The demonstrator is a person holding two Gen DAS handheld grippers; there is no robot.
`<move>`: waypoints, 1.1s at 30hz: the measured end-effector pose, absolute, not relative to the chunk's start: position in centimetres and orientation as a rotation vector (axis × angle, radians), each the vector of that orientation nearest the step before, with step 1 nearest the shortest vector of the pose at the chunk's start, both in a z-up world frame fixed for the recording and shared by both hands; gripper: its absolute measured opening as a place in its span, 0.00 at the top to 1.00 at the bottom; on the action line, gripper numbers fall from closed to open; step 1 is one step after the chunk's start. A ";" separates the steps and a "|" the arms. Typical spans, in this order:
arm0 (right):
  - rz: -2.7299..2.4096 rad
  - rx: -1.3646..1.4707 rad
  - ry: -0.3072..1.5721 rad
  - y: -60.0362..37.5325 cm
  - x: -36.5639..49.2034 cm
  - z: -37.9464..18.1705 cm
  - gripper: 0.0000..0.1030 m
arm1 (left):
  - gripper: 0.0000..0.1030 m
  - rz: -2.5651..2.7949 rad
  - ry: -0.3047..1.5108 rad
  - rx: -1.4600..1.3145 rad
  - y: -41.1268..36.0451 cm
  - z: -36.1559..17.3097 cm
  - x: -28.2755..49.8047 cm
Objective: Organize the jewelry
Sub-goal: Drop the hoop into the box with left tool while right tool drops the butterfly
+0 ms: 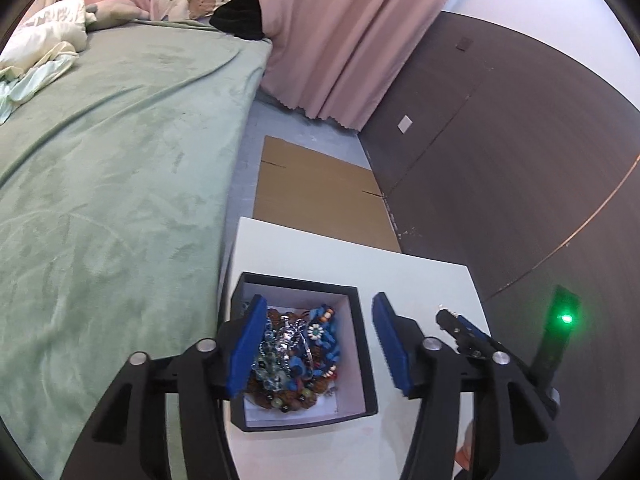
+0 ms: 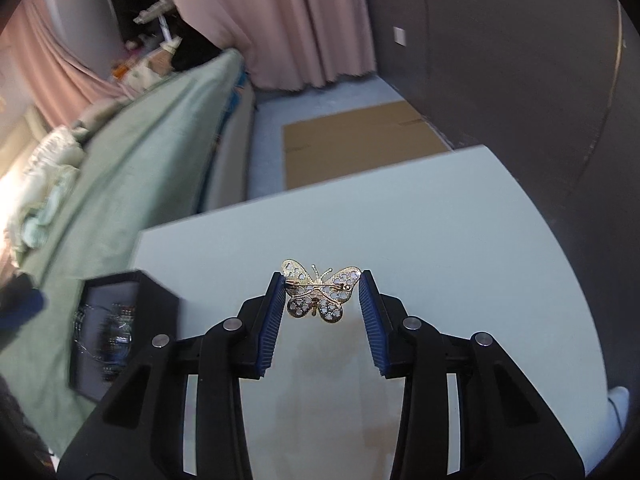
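Blue-padded and spread wide, the left gripper [image 1: 318, 344] hangs over the black box [image 1: 362, 344] with nothing between its fingers; one pad dips inside the box's near-left wall, the other sits just outside its right wall, above the white tabletop [image 1: 420, 284]; inside the box lies a tangled heap of jewelry [image 1: 298, 354], blue and brown beads wound through silvery chain; right of the box, the right gripper [image 1: 460, 326] shows as a dark tip carrying something small and glinting; left of the box runs the green bed [image 1: 120, 184], and beyond the box a sheet of cardboard [image 1: 320, 192] lies flat on the floor.

From the right wrist, the right gripper [image 2: 320, 296] is closed partway on a gold butterfly brooch [image 2: 320, 294], the wing edges pinched at the pad tips, pin side facing the camera; the brooch is lifted clear of the tabletop [image 2: 460, 240], and the black box [image 2: 132, 320] sits blurred well to the left of the brooch, at the tabletop's edge beside the bed [image 2: 132, 168].

By the look of it the brooch is light, stiff and thin, with pierced wings and fine antennae that could bend; the hold across the wing edges seems slight, so it might twist or slip; gripping across the sturdier body and pin bar would likely be safer.
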State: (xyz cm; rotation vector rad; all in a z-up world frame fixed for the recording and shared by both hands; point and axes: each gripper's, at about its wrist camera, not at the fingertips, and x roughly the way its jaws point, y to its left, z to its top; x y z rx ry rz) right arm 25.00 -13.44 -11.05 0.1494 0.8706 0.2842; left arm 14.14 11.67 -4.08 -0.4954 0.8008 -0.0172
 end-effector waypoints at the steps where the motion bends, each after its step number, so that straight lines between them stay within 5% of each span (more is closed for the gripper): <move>1: 0.306 0.159 0.860 -13.0 24.6 -10.6 0.63 | 0.39 -0.011 0.800 -0.500 11.9 -4.1 14.1; 11: 0.507 0.208 0.791 -10.1 22.1 -7.7 0.63 | 0.10 0.040 0.778 -0.516 13.3 -3.9 13.8; 24: 0.743 0.211 0.841 -5.3 19.9 -7.4 0.61 | 0.08 0.126 0.786 -0.552 15.4 -4.3 13.1; 25: 0.751 0.209 0.868 -5.1 19.9 -7.5 0.53 | 0.09 0.128 0.787 -0.553 15.4 -4.2 13.0; 26: 0.756 0.210 0.890 -5.0 19.9 -7.7 0.35 | 0.09 0.129 0.788 -0.553 15.4 -4.2 12.9; 28: 0.749 0.224 0.877 -5.6 19.6 -7.4 0.22 | 0.09 0.131 0.788 -0.550 15.3 -4.1 12.8; 33: 0.724 0.282 0.856 -8.4 19.6 -6.6 0.22 | 0.08 0.134 0.785 -0.541 14.7 -3.8 12.2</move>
